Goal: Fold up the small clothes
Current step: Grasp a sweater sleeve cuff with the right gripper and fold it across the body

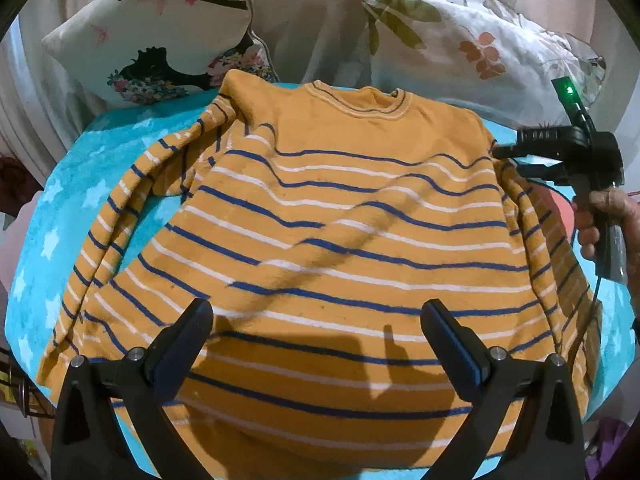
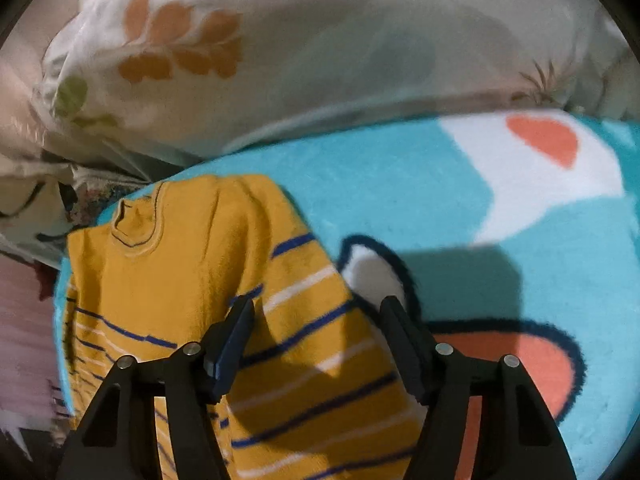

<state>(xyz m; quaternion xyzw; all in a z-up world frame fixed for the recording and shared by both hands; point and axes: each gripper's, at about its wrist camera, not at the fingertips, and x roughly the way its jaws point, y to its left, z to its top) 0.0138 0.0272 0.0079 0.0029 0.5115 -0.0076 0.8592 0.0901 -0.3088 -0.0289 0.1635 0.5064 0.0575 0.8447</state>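
Note:
An orange sweater (image 1: pixel 340 216) with blue and white stripes lies face up on a turquoise blanket (image 1: pixel 104 160), collar toward the pillows. Its left sleeve (image 1: pixel 132 216) is bunched along the body. My left gripper (image 1: pixel 316 312) hovers over the lower hem, wide open with nothing between its fingers. My right gripper (image 1: pixel 510 160), held by a hand (image 1: pixel 600 220), sits at the sweater's right shoulder. In the right wrist view it (image 2: pixel 316 308) points steeply down, open, with the striped right sleeve (image 2: pixel 304 340) lying between its fingers (image 2: pixel 240 320) and no pad pressing on it.
A white pillow with a black figure print (image 1: pixel 160 28) and a floral pillow (image 1: pixel 460 40) lie just beyond the collar. The blanket carries a cartoon pattern in red and white (image 2: pixel 540 152) to the right of the sweater. Bed edges fall away at left and right.

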